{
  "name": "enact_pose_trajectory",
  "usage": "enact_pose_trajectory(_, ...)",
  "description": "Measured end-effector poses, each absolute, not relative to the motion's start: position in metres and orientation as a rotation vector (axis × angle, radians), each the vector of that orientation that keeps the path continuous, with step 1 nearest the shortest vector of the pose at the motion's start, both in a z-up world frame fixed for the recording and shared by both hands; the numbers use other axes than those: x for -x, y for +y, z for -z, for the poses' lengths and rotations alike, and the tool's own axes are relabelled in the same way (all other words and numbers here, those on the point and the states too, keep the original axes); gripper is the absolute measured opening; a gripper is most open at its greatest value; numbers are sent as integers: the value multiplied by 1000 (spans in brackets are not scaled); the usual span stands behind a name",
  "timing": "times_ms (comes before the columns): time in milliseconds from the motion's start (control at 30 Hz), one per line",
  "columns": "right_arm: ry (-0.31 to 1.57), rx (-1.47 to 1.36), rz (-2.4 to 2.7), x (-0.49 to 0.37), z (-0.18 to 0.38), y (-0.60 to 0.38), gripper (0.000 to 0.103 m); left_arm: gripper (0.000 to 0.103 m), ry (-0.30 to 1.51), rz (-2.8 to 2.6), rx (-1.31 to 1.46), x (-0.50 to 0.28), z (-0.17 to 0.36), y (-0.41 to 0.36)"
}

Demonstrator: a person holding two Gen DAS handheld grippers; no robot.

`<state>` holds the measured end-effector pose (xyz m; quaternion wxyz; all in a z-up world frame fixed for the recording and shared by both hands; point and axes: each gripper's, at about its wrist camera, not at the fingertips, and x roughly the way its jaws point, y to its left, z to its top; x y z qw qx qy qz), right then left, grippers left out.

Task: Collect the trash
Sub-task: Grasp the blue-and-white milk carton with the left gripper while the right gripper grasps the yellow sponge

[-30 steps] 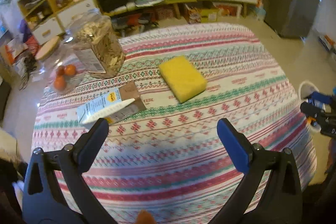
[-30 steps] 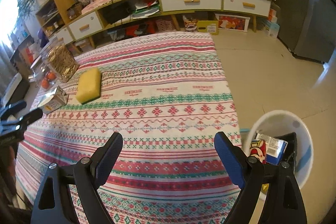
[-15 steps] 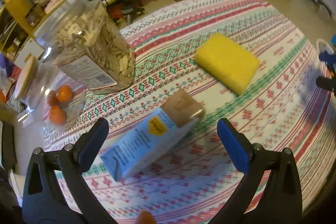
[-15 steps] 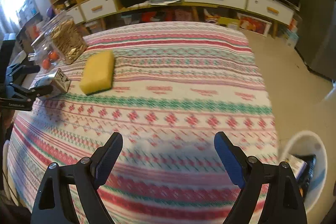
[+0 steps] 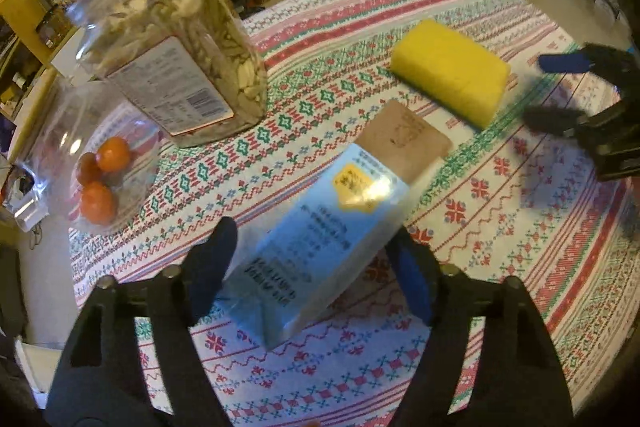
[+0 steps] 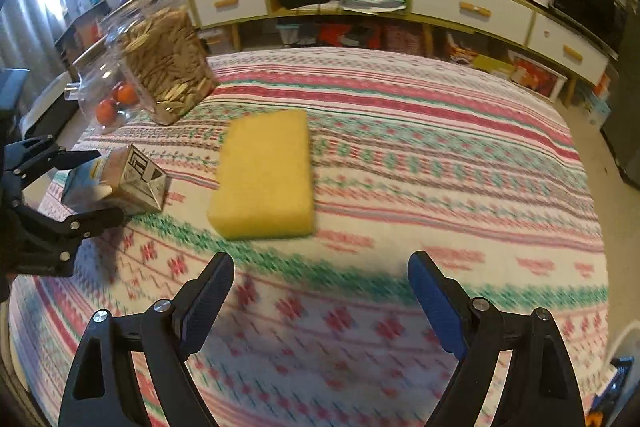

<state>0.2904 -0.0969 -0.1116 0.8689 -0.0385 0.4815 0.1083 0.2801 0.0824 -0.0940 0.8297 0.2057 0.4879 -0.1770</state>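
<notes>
Carton (image 5: 320, 247) in the frame, a light blue drink box lying flat on the patterned table (image 5: 500, 247), just this side of the yellow sponge (image 5: 448, 71) and near the big jar (image 5: 172, 47) of seeds. The left gripper (image 5: 316, 263) straddles its near end and its jaws have just been closing in, carton between them, but I can't see the pads pressing yet. It looks empty, so light and easily crushed: thin card, a bit glossy, likely to dent or skid if pinched hard. Best taken across the narrow body, mid-length, with a gentle squeeze. The right gripper (image 6: 320, 291) hangs wide open over bare cloth, short of the sponge, holding nothing. Tomatoes in a clear tub (image 5: 96, 163) sit well clear.
</notes>
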Motion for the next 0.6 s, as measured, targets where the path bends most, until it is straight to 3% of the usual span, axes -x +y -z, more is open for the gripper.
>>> enact_pose_trajectory(200, 998, 93, -232, -304, 122, -71, 90, 44, 1034, 383, -336, -266, 86, 95)
enact_pose_trajectory(400, 981, 114, -226, -311, 127, -60, 90, 40, 1034, 344, -207, -258, 85, 108)
enact_pose_trajectory(467, 980, 118, -226, -312, 129, -58, 84, 40, 1043, 313, -152, -254, 83, 112)
enact_pose_trajectory(533, 995, 111, -227, -313, 131, -61, 61, 40, 1049, 285, -106, -252, 82, 115)
enact_pose_trajectory(600, 988, 98, -226, -311, 127, -64, 61, 40, 1052, 251, -61, -243, 77, 123)
